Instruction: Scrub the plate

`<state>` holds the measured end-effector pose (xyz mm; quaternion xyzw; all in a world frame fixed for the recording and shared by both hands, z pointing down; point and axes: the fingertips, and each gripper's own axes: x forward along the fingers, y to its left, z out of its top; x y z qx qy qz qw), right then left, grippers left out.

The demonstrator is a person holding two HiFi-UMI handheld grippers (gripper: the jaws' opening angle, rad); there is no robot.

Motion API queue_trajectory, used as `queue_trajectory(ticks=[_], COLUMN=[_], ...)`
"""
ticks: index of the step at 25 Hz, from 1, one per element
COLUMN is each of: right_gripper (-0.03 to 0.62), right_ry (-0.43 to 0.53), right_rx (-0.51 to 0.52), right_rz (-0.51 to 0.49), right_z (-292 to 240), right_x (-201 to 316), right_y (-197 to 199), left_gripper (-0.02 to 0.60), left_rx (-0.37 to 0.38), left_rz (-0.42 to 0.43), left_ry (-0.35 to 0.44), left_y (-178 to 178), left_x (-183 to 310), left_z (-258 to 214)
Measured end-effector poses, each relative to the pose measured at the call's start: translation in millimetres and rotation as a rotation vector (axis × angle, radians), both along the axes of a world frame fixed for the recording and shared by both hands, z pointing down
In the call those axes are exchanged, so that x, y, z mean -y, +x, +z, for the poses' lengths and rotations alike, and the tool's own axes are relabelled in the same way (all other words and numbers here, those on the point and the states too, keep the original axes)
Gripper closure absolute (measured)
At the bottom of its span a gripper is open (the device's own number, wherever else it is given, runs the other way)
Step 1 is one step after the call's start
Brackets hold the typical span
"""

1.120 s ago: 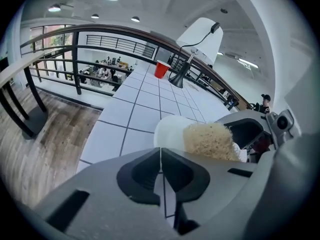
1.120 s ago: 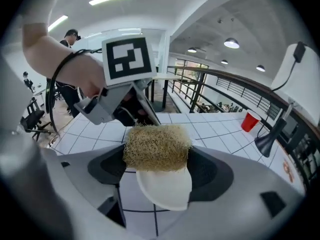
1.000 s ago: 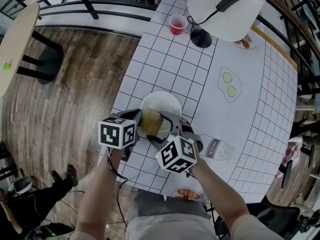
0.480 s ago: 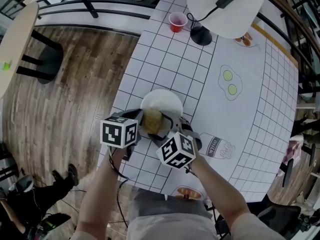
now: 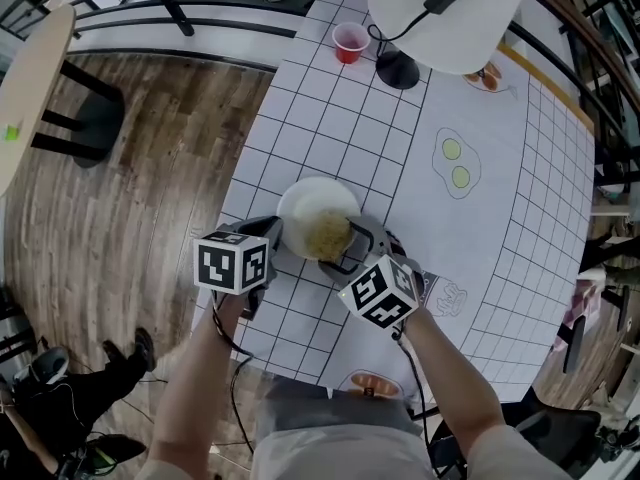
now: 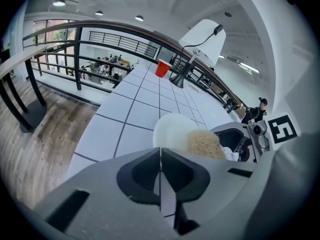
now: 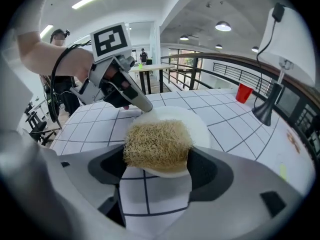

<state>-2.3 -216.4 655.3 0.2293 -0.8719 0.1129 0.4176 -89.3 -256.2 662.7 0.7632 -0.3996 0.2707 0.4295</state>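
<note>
A white plate [image 5: 308,203] lies on the gridded tablecloth near the table's front left edge. My left gripper [image 5: 274,236] is shut on the plate's near left rim; in the left gripper view the rim [image 6: 172,129] runs into the closed jaws. My right gripper [image 5: 342,245] is shut on a tan fibrous scrubber [image 5: 327,233], pressed on the plate's near right part. In the right gripper view the scrubber [image 7: 157,145] fills the gap between the jaws, with the plate [image 7: 199,126] under and beyond it and the left gripper [image 7: 141,105] at the far rim.
A red cup [image 5: 349,43] and a lamp with a black base [image 5: 397,70] and white shade [image 5: 445,13] stand at the table's far end. The table's left edge drops to a wooden floor [image 5: 150,168]. Food drawings are printed on the cloth [image 5: 455,163].
The right gripper has slid the scrubber to the right across the plate, from its near left part to its near right part. The left gripper has stayed on the rim.
</note>
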Motion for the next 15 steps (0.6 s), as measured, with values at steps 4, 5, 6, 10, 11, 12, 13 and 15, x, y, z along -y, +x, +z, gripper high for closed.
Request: queue_trajectory(ticks=[4, 5, 6, 10, 11, 12, 13, 15], right_gripper=[0.227, 0.227, 0.227, 0.227, 0.227, 0.227, 0.227, 0.227], right_ry=[0.006, 0.008, 0.012, 0.002, -0.003, -0.003, 0.001, 0.006], right_rx=[-0.018, -0.028, -0.039, -0.094, -0.109, -0.123, -0.136, -0.148], right_rz=[0.017, 0.015, 0.012, 0.023, 0.021, 0.014, 0.004, -0.005], right_z=[-3, -3, -3, 1, 2, 3, 4, 5], right_x=[4, 4, 4, 5, 5, 4, 3, 1], right_y=[14, 17, 20, 39, 42, 44, 44, 43], left_gripper=[0.561, 0.561, 0.561, 0.561, 0.561, 0.561, 0.561, 0.561], left_rx=[0.005, 0.007, 0.011, 0.032, 0.036, 0.038, 0.041, 0.05], left_rz=[0.001, 0.0, 0.0, 0.005, 0.003, 0.001, -0.001, -0.002], left_ry=[0.0, -0.001, -0.001, 0.012, 0.015, 0.016, 0.014, 0.008], left_y=[0, 0, -1, 0, 0, 0, 0, 0], left_x=[0, 0, -1, 1, 2, 2, 1, -1], left_z=[1, 1, 1, 0, 0, 0, 0, 2])
